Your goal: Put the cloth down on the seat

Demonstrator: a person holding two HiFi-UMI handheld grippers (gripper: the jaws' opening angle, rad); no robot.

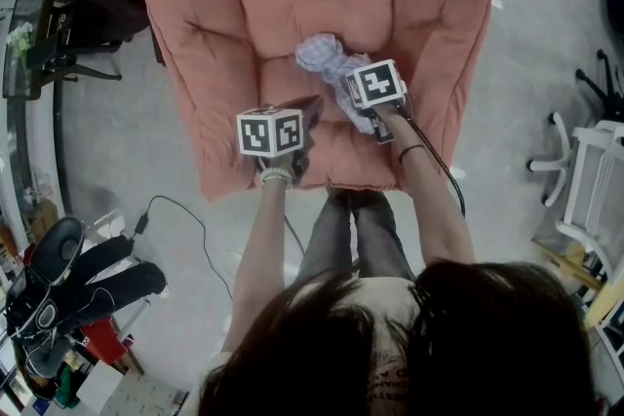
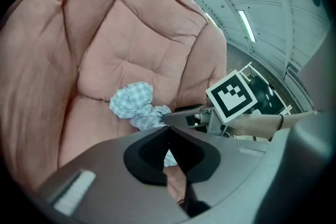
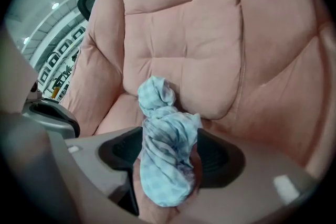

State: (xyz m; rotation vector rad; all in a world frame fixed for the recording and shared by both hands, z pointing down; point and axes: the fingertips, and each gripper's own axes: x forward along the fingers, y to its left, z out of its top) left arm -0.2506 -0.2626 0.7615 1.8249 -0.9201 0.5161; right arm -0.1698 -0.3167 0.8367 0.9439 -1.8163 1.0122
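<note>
A crumpled blue-and-white checked cloth (image 1: 327, 58) lies on the seat of a pink padded armchair (image 1: 234, 83), near the back cushion. My right gripper (image 1: 351, 94) points steeply down at it. In the right gripper view the cloth (image 3: 168, 160) runs loosely between the wide-spread jaws of the right gripper (image 3: 170, 140), resting on the seat. My left gripper (image 1: 313, 101) hovers over the seat's front left, apart from the cloth (image 2: 131, 102). The tips of the left gripper (image 2: 169, 128) meet, with nothing held.
The chair's arms (image 1: 444, 63) rise on both sides of the seat. On the floor, black shoes (image 1: 58, 278) lie at the left, a cable (image 1: 185, 219) trails near the chair's front, and a white frame (image 1: 595, 170) stands at the right. The person's legs (image 1: 351, 229) touch the seat's front edge.
</note>
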